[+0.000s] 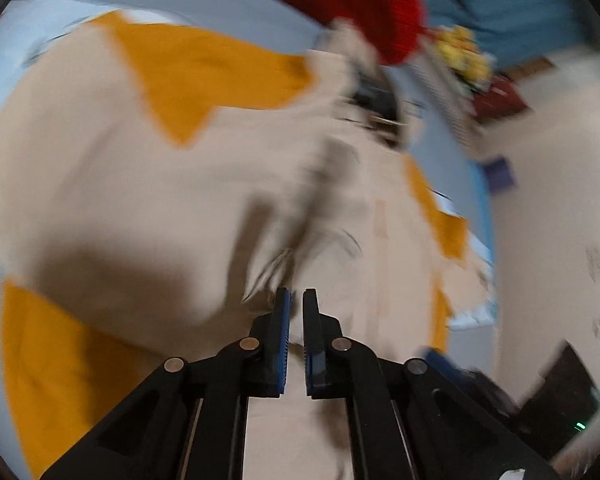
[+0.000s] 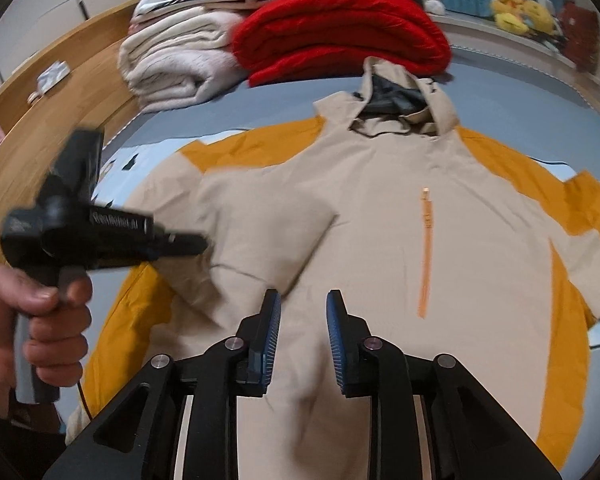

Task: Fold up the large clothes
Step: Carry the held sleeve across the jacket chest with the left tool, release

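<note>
Hooded jacket (image 2: pixel 380 208) lies flat on the bed (image 2: pixel 260 100), straight ahead of both jaws, long axis hem-to-hood running away from them. Right gripper (image 2: pixel 303 300) jaws part open, empty, over the hem. Left gripper (image 1: pixel 296 298) jaws nearly shut, nothing clamped, nearer the folded-in left sleeve (image 2: pixel 236 216)

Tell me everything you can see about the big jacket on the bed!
The jacket is beige with mustard-yellow panels on its shoulders and sides. It has a hood with a dark grey lining and an orange zipper down the chest. The cloth looks thin and smooth. It lies front up, spread on the light blue bed sheet, with one sleeve folded across its body. Its hood almost reaches a folded red blanket.
</note>
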Motion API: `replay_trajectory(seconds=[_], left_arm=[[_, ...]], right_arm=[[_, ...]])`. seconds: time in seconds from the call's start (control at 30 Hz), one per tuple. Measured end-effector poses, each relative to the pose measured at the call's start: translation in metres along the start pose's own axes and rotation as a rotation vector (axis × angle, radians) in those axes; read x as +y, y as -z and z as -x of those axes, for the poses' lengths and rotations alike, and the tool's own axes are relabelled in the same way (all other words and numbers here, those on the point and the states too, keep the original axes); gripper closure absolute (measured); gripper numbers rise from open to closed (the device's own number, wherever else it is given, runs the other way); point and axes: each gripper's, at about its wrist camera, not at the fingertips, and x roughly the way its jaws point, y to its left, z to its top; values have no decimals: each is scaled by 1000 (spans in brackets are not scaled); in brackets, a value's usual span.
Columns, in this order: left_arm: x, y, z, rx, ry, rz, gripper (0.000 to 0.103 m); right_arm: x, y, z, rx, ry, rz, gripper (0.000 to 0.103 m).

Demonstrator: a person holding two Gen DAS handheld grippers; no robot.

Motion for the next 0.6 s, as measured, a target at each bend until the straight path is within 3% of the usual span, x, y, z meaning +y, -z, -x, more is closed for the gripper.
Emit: replay_trajectory(seconds=[0.13,0.3,0.47,0.6], left_arm=[[-31,10,-10,48,126,-68,100],[-49,14,-10,72,181,-117,99],[-43,11,-1,45,140,-119,99],[-32,5,6,-6,48,-110,99]], right_arm=[[7,5,-10,22,-25,28,69],[9,10,-22,61,-17,37,62],[-7,12,-29,97,12,-59,62],[-40,19,-41,160,38,-257,62]])
